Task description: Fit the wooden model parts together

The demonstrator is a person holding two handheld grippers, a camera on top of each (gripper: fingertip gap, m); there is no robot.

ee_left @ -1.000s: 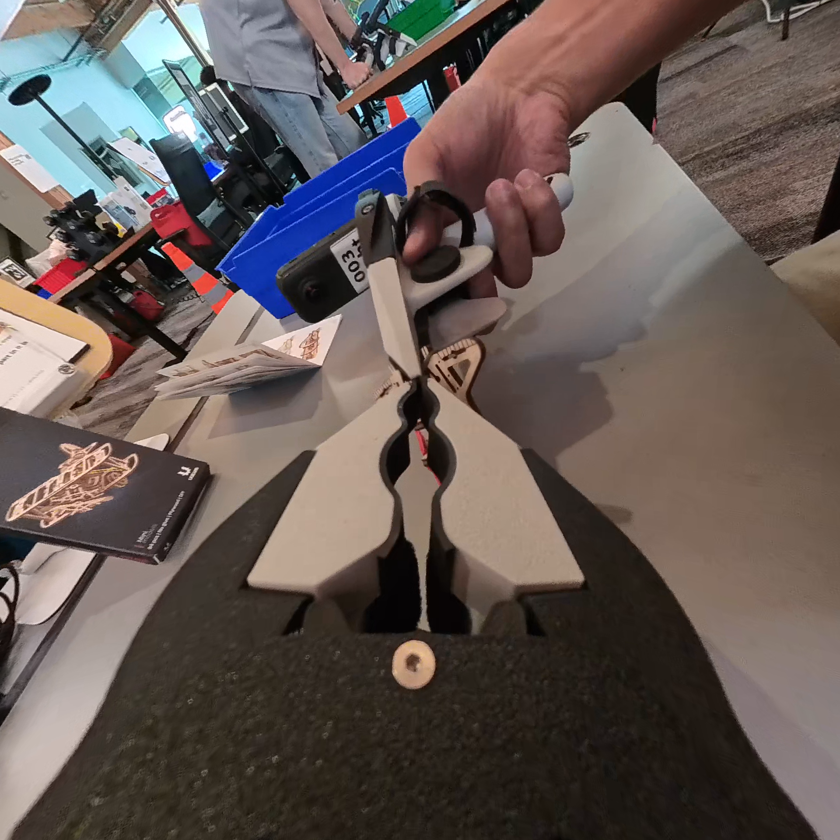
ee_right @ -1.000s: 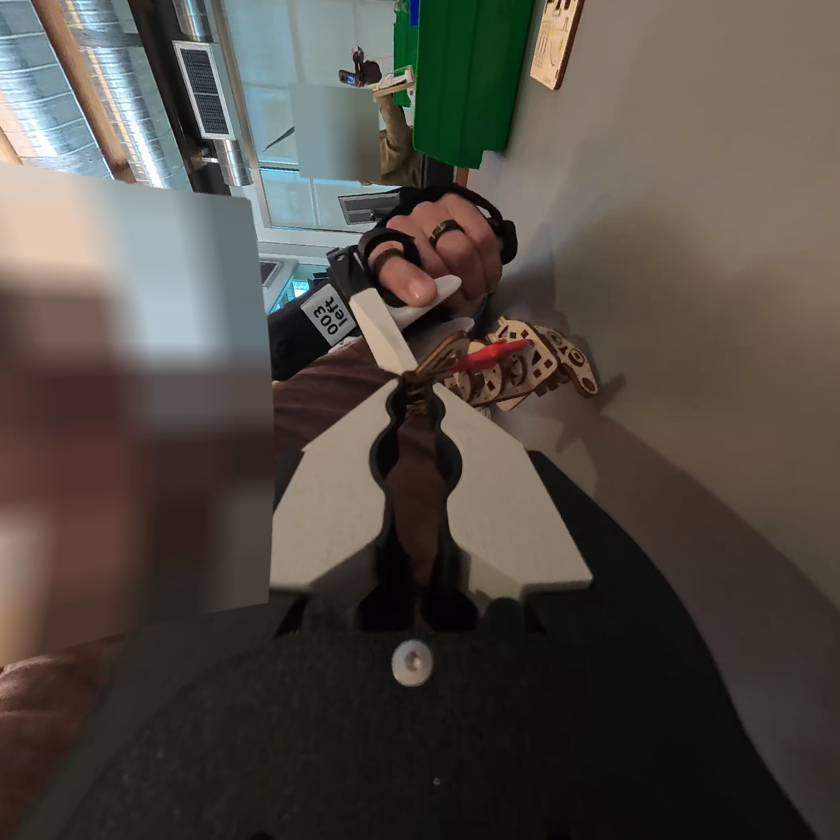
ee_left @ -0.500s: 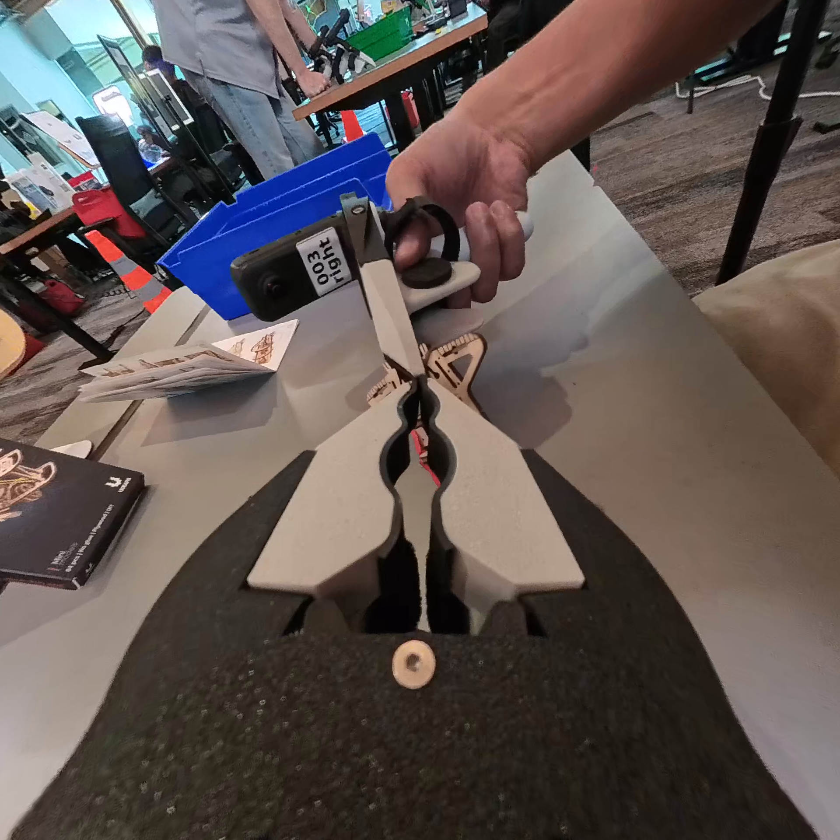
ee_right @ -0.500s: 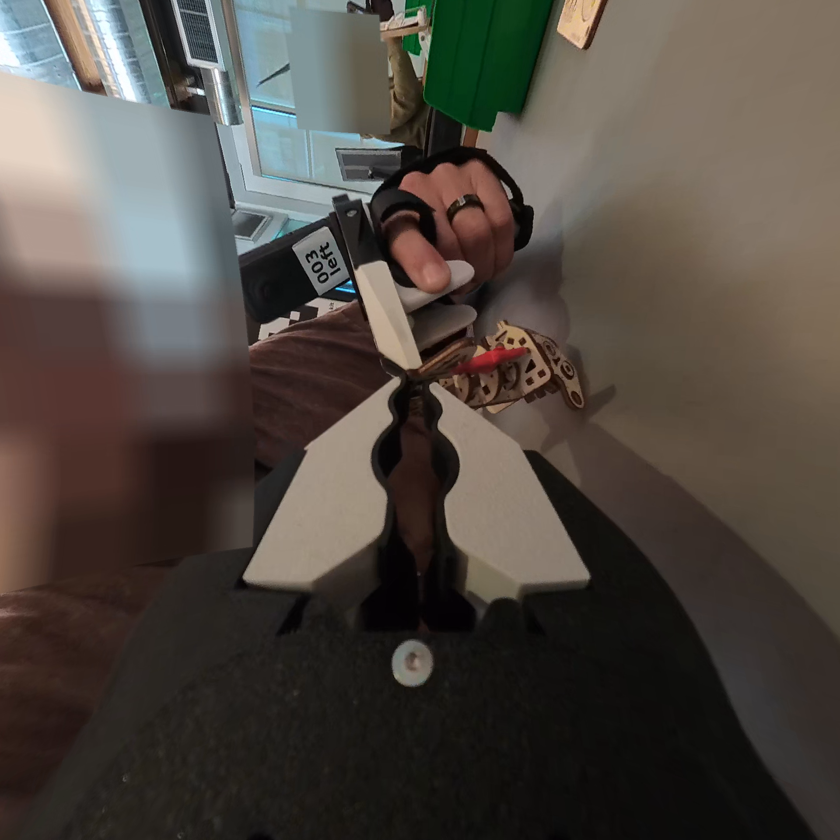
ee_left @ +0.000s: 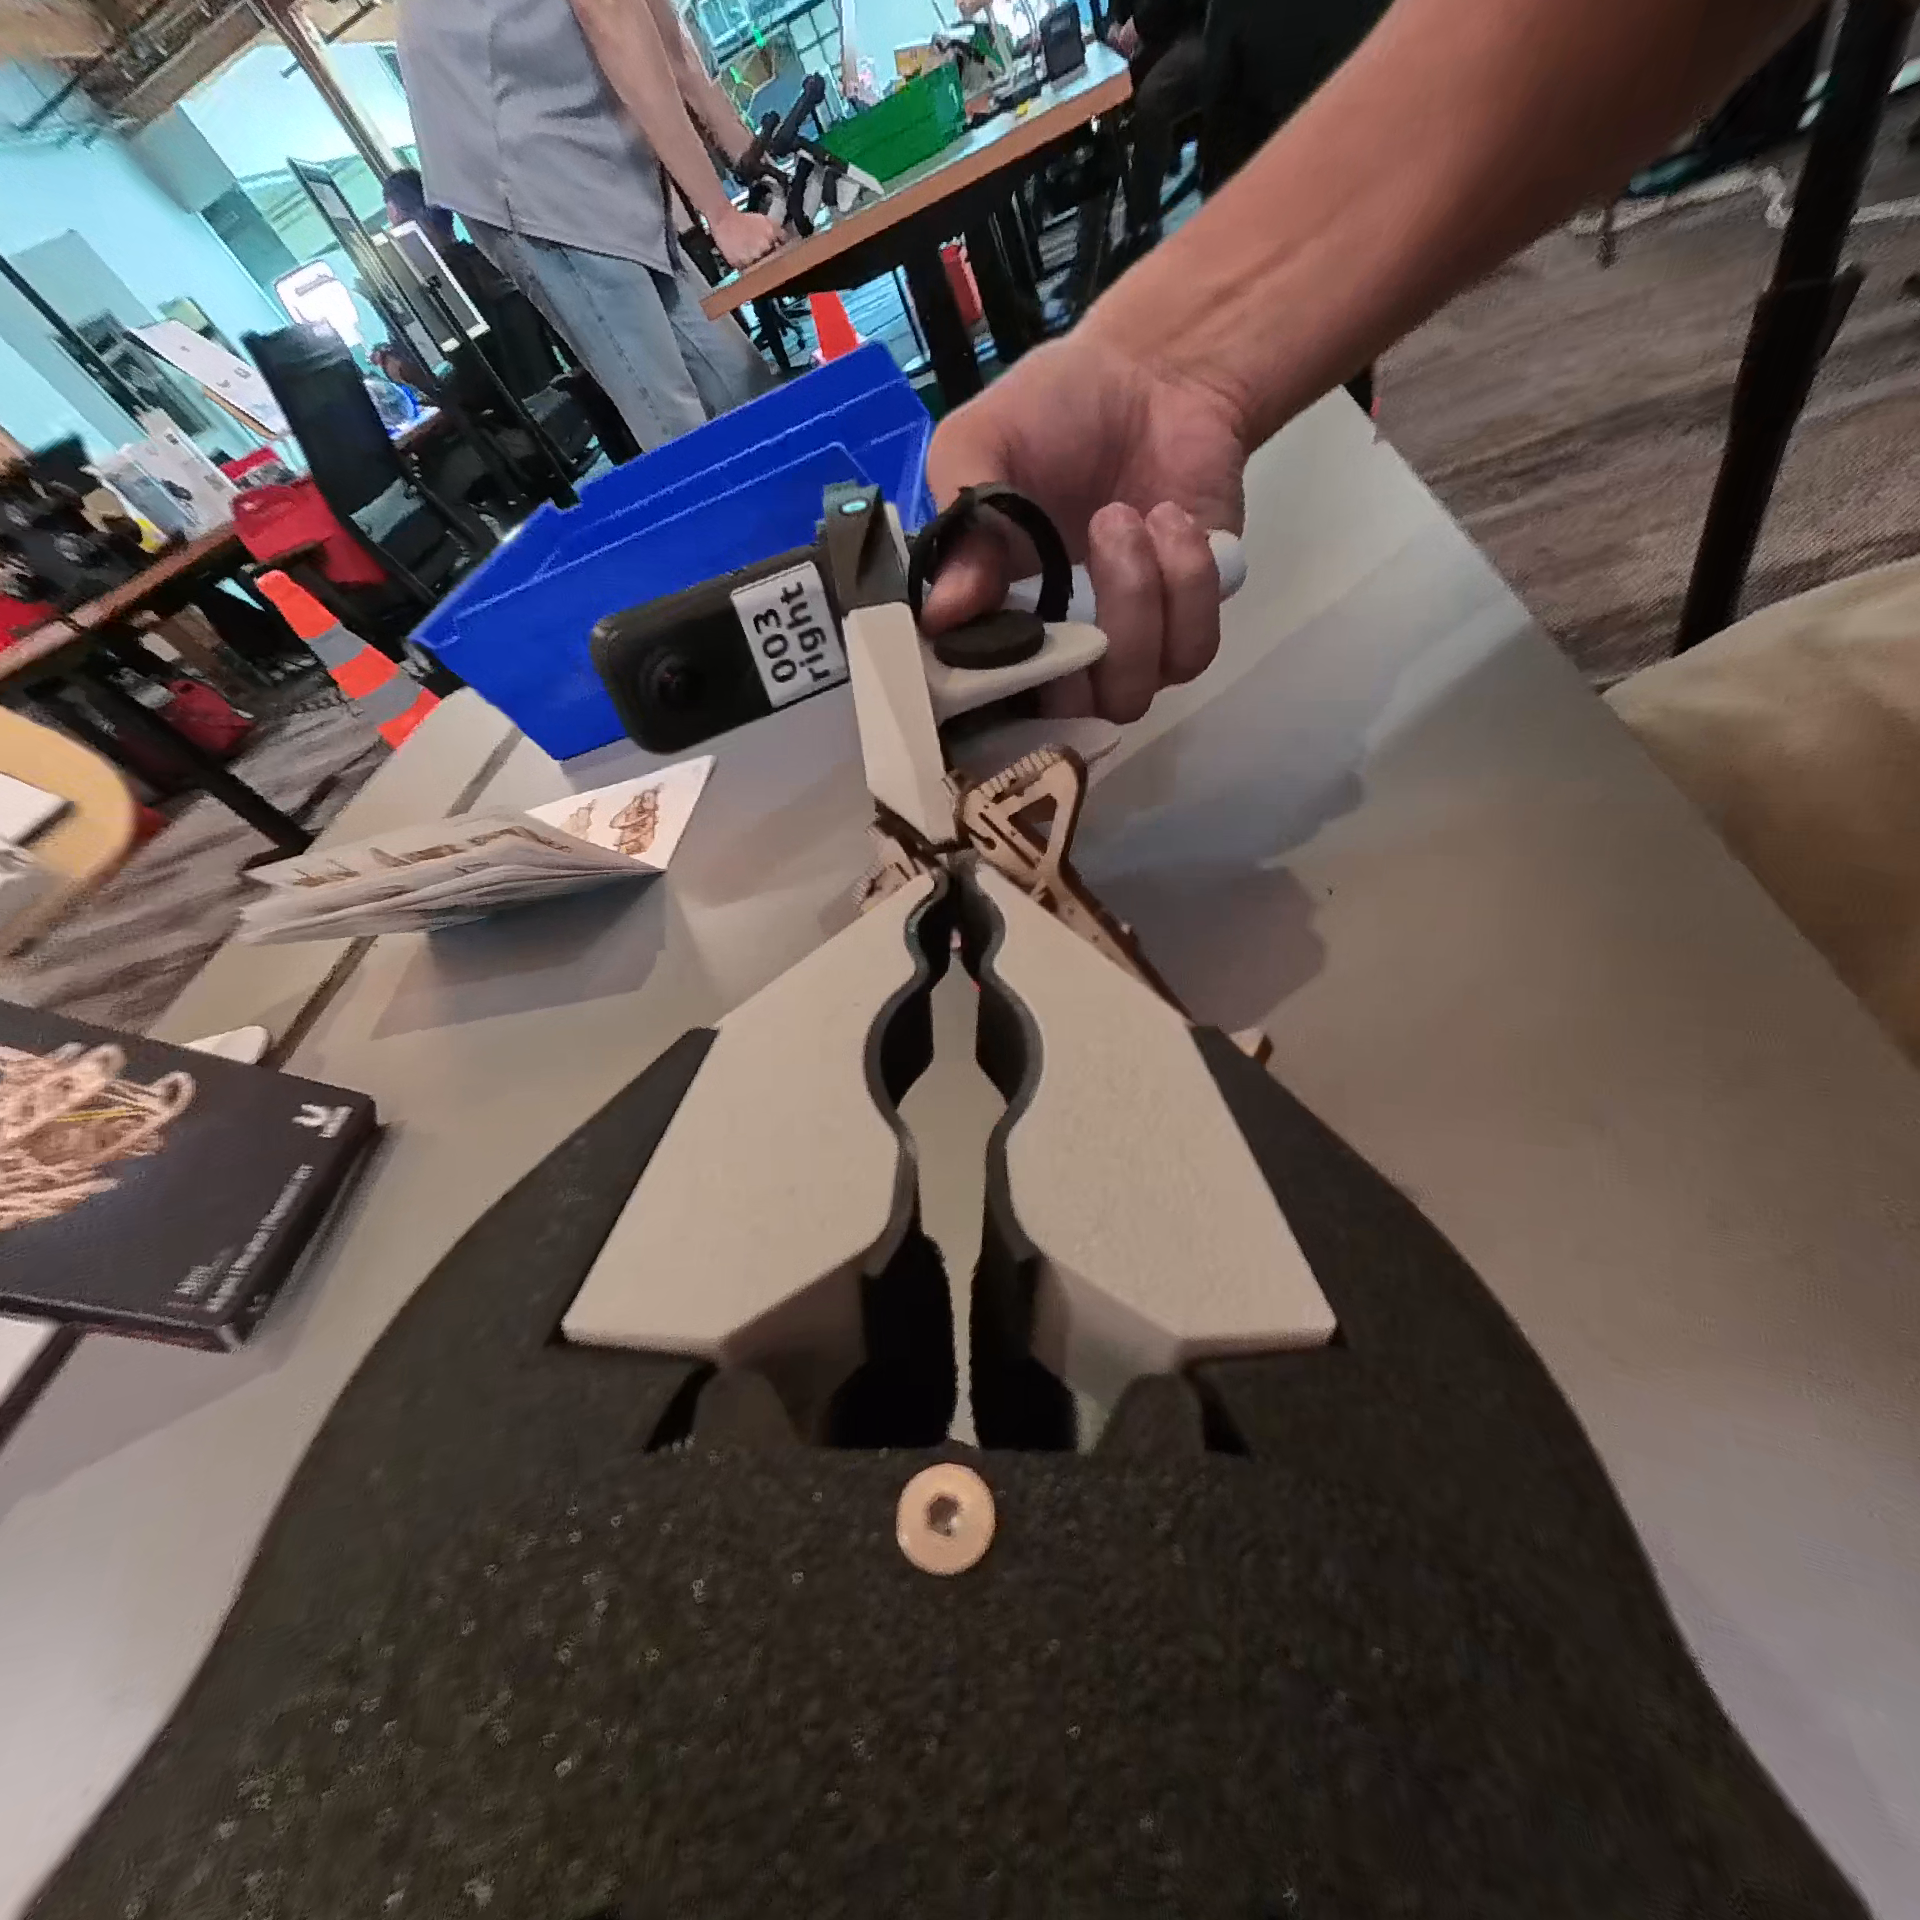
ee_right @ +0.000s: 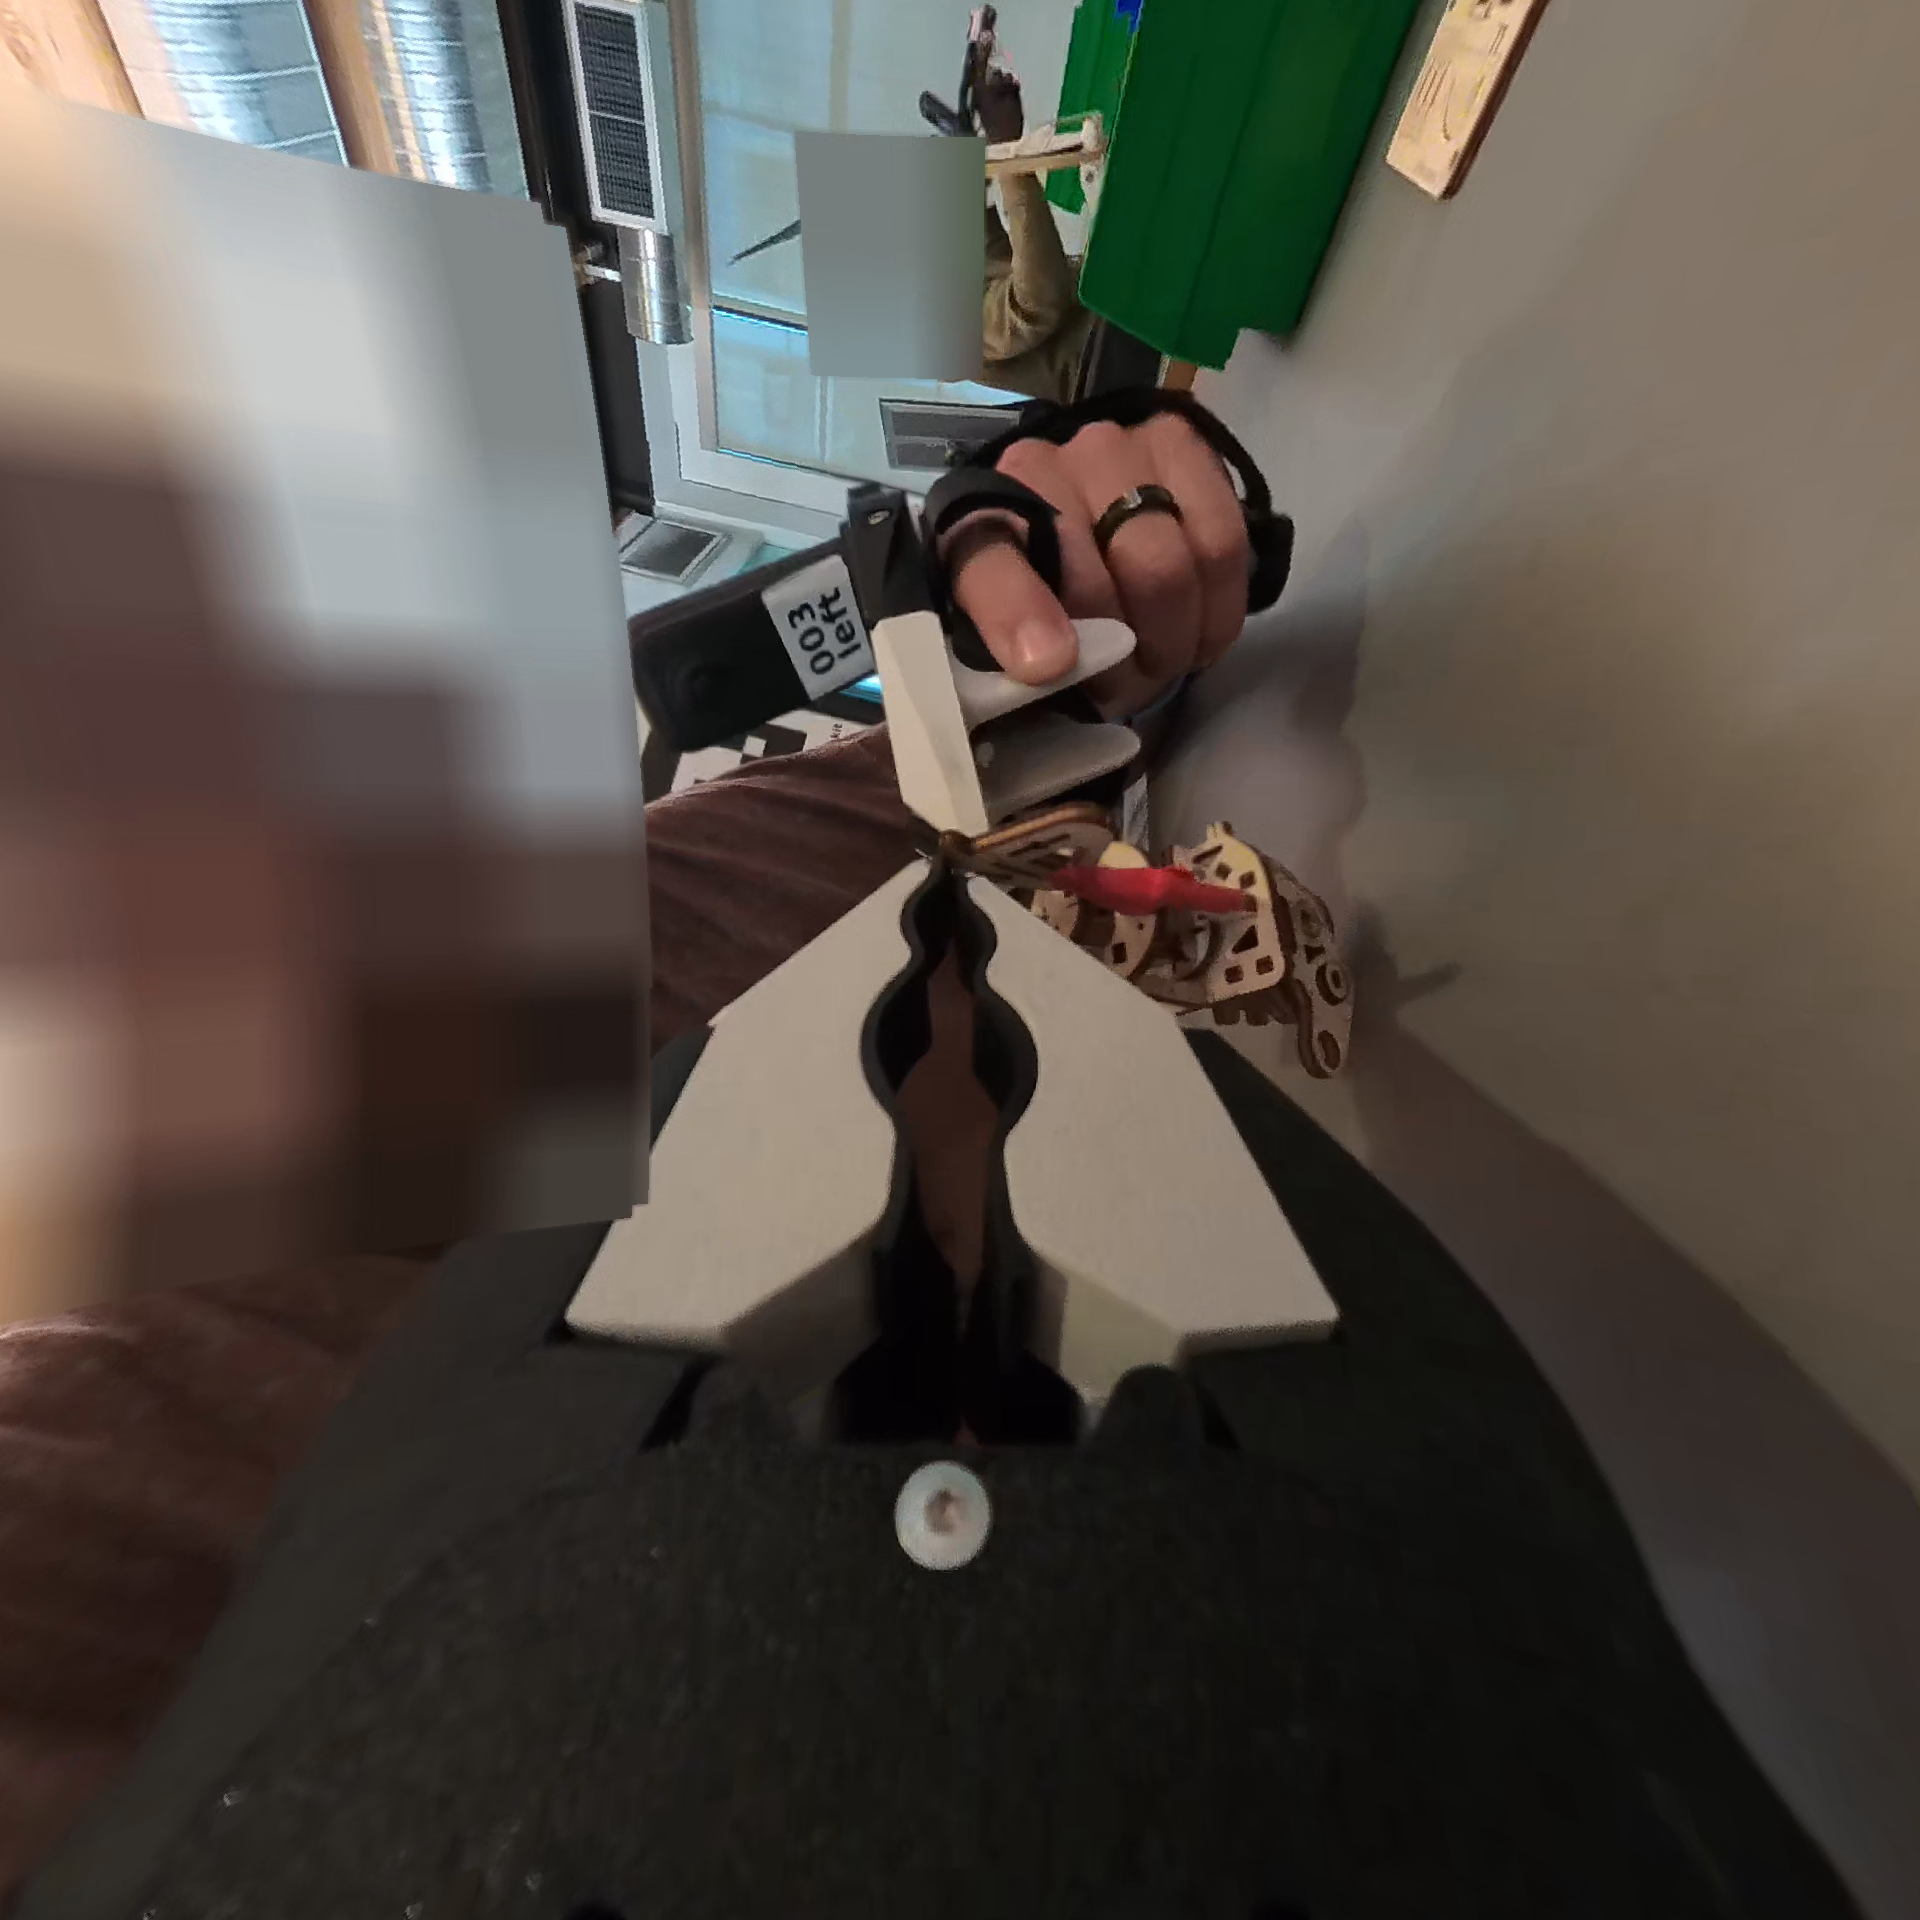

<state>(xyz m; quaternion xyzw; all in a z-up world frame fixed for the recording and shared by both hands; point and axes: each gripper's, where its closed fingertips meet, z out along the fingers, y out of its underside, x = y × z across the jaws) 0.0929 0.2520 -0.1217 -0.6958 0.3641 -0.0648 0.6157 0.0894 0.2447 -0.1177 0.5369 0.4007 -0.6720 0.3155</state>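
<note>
Two hand-held grippers meet tip to tip over a grey table (ee_left: pixel 1507 1039), both pinching parts of a laser-cut wooden model (ee_right: pixel 1247 956). In the left wrist view, the left gripper (ee_left: pixel 954 883) has its two pale fingers (ee_left: pixel 810 1122) drawn almost together, clenched at the tips on a thin piece of the model, with a sliver of red showing in the gap. Directly opposite, the right gripper (ee_left: pixel 940 831) comes down at a slant, held by the right hand (ee_left: pixel 1081 520), its tips meeting the same spot; a latticed triangular wooden part (ee_left: pixel 1023 821) sits just beside it, low over the table. In the right wrist view (which is turned sideways, so the table stands like a wall on the right), the right gripper (ee_right: pixel 951 878) is likewise clenched on a thin wooden edge, and the left gripper (ee_right: pixel 961 831), held by the left hand (ee_right: pixel 1112 551), grips from the far side. The model's main body, with gear-like cut-outs and a red piece (ee_right: pixel 1132 883), hangs beside the tips, close to the table. Farther off lie a blue bin (ee_left: pixel 675 582), an open instruction booklet (ee_left: pixel 457 873) and a black box (ee_left: pixel 156 1174).
</note>
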